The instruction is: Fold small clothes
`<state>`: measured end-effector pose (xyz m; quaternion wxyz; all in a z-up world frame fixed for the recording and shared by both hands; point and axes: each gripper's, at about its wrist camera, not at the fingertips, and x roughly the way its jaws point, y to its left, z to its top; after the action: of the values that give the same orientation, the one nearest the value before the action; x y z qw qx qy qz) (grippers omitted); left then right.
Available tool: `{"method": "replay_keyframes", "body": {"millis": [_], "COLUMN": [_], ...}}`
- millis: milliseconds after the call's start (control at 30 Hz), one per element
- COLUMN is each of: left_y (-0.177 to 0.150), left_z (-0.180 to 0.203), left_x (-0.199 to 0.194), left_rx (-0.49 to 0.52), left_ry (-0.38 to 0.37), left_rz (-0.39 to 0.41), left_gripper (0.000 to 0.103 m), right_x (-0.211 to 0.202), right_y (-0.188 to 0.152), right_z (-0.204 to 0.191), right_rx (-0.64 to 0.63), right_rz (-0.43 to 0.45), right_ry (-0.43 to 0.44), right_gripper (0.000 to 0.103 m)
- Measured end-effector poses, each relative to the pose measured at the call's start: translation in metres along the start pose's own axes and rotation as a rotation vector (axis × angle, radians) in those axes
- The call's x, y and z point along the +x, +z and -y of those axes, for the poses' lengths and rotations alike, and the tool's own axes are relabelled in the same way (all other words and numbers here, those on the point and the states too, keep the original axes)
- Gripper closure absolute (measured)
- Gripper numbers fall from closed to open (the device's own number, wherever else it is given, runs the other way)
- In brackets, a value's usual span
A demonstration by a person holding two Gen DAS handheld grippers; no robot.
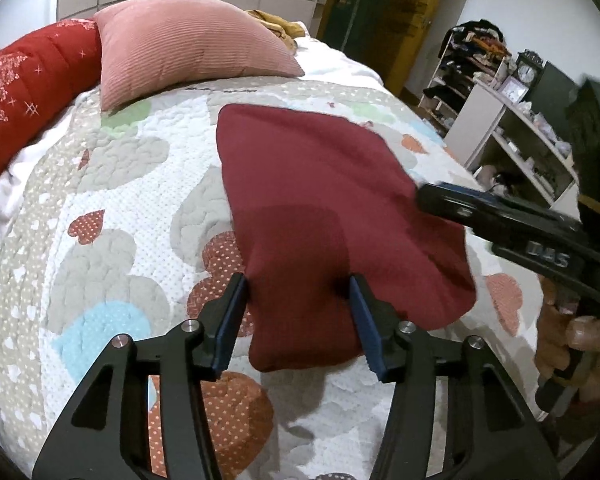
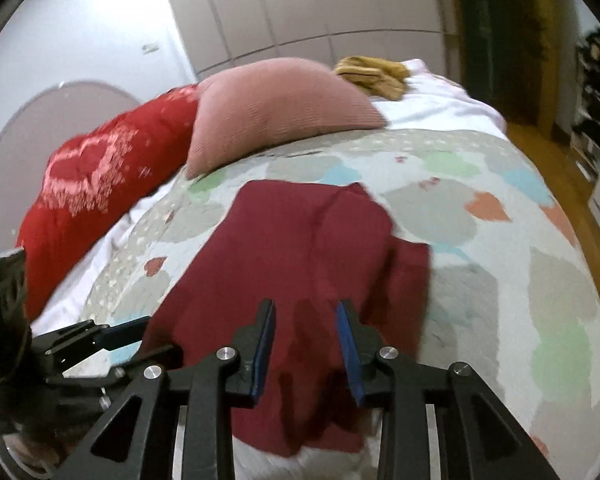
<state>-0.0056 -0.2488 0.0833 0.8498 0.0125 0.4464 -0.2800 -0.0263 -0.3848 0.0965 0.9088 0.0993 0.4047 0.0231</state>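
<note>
The dark red garment (image 1: 332, 216) lies partly folded on the quilted bed cover (image 1: 112, 208), near the pink pillow (image 1: 188, 52). The left tongs (image 1: 298, 286) stand apart astride its near corner and the right tongs (image 2: 306, 312) stand apart over its near edge; neither pair clamps cloth. The step in hand is judged to be between folds: the next move calls for closing on an edge and carrying it across.
</note>
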Motion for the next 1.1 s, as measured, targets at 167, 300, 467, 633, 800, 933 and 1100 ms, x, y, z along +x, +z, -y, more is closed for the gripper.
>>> {"method": "replay_keyframes", "body": {"millis": [167, 300, 467, 633, 800, 933, 1100], "left_y": [-0.008, -0.010, -0.012, -0.013, -0.013, -0.012, -0.008], "left_z": [-0.012, -0.017, -0.015, -0.009, -0.007, -0.007, -0.004], "left_x": [0.017, 0.018, 0.008, 0.008, 0.011, 0.006, -0.014], "left_rx": [-0.054, -0.080, -0.090, -0.076, -0.068, -0.064, -0.036], "left_ry": [-0.032, -0.043, -0.039, -0.015, -0.006, 0.005, 0.038], "left_rz": [-0.041, -0.039, -0.042, -0.044, -0.051, -0.051, 0.004], "left_gripper": [0.042, 0.038, 0.038, 0.038, 0.038, 0.038, 0.038], "right_x": [0.062, 0.054, 0.011, -0.005, 0.017, 0.009, -0.018], "right_y": [0.000, 0.001, -0.010, -0.032, -0.056, -0.053, -0.049], "right_z": [0.002, 0.010, -0.003, -0.011, 0.001, 0.003, -0.005], "right_rx": [-0.045, 0.007, -0.029, -0.047, -0.037, -0.013, 0.003], "right_rz": [-0.098, -0.082, -0.050, -0.039, -0.080, -0.077, -0.018], "right_ry": [-0.132, -0.101, -0.084, -0.085, -0.112, -0.110, -0.089], "right_gripper": [0.077, 0.078, 0.077, 0.077, 0.077, 0.077, 0.077]}}
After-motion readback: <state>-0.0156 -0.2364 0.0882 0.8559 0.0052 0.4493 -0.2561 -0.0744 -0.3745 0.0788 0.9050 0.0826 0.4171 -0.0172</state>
